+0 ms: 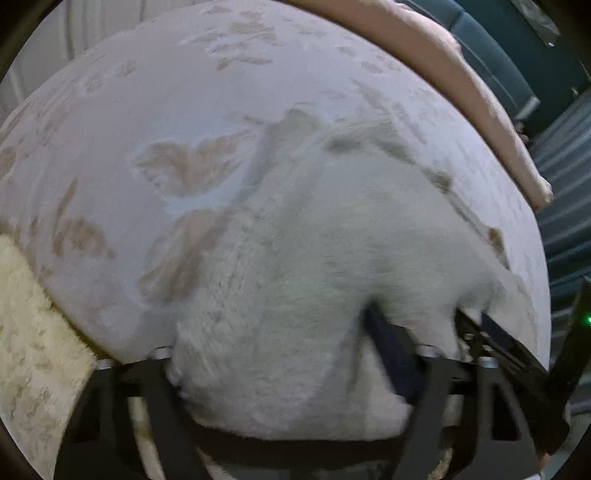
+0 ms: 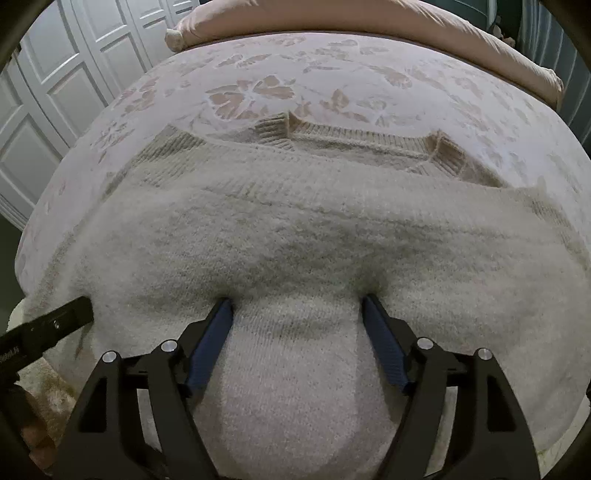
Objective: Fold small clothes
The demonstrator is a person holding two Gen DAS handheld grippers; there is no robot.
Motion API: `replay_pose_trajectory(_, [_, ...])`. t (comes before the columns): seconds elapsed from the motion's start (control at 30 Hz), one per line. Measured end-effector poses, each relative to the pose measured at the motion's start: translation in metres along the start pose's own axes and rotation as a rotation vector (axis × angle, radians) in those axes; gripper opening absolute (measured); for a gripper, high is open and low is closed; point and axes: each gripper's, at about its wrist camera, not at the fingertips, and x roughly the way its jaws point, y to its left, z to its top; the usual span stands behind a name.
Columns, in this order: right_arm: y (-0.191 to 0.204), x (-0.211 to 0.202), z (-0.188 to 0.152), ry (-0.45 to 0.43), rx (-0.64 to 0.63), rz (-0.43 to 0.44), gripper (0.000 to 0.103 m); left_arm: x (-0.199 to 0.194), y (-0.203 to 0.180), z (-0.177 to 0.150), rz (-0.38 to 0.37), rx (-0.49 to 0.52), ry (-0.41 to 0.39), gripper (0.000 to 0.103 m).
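A: A cream knit sweater (image 2: 295, 229) is seen spread on a floral-covered bed (image 2: 258, 74), its ribbed neckline toward the far pillow (image 2: 369, 18). The near hem has been gathered at the bed's edge. How is this fold best done?

B: It is judged that both grips should be lifted together and carried level toward the neckline, so the hem is laid straight across and no slack is bunched in the middle. The knit is thick and stretchy; a pull by one side alone would likely skew the fold.

A: And the right gripper (image 2: 297, 306)?

B: It is held low at the near edge, pointed along the bed toward the pillow. Its blue pads (image 2: 210, 343) are set fairly wide apart, with a hump of sweater bulging up between them. Whether that cloth is actually pinched cannot be told; the tips are sunk into the pile.

A: The left gripper (image 1: 273, 347)?

B: It is seen from its own camera, tilted and blurred. One blue pad (image 1: 388, 354) shows beside a mass of fleece; the other is buried. Cloth fills the gap, and it is taken to be held, though the blur leaves some doubt. In the right view, a black finger (image 2: 55, 325) is seen touching the sweater's left edge.
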Motion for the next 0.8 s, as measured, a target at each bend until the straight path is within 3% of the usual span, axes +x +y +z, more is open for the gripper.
replay_pose_trajectory(0.07, [-0.001, -0.004, 0.001, 0.002, 0.009, 0.013, 0.070, -0.006, -0.009, 0.004, -0.013, 0.033, -0.008, 0.036])
replay_pose_trajectory(0.1, [-0.004, -0.008, 0.002, 0.001, 0.022, 0.025, 0.070, -0.009, -0.014, 0.006, -0.018, 0.046, -0.013, 0.029])
replay_pose_trajectory(0.23, [-0.026, -0.033, -0.004, -0.020, 0.109, 0.090, 0.070, -0.041, -0.045, 0.017, -0.085, 0.123, -0.068, 0.014])
replay_pose_trajectory(0.4, [-0.072, -0.061, -0.024, -0.049, 0.229, 0.103, 0.070, -0.080, -0.109, 0.022, -0.174, 0.274, -0.151, 0.011])
replay_pose_trajectory(0.53, [-0.118, -0.084, -0.046, -0.075, 0.332, 0.068, 0.070, -0.092, -0.175, 0.012, -0.266, 0.406, -0.164, 0.010])
replay_pose_trajectory(0.67, [-0.157, -0.102, -0.063, -0.108, 0.410, 0.042, 0.070, -0.071, -0.249, -0.023, -0.343, 0.573, -0.084, 0.010])
replay_pose_trajectory(0.8, [-0.191, -0.111, -0.075, -0.131, 0.467, -0.013, 0.070, -0.024, -0.291, -0.063, -0.346, 0.683, 0.036, 0.009])
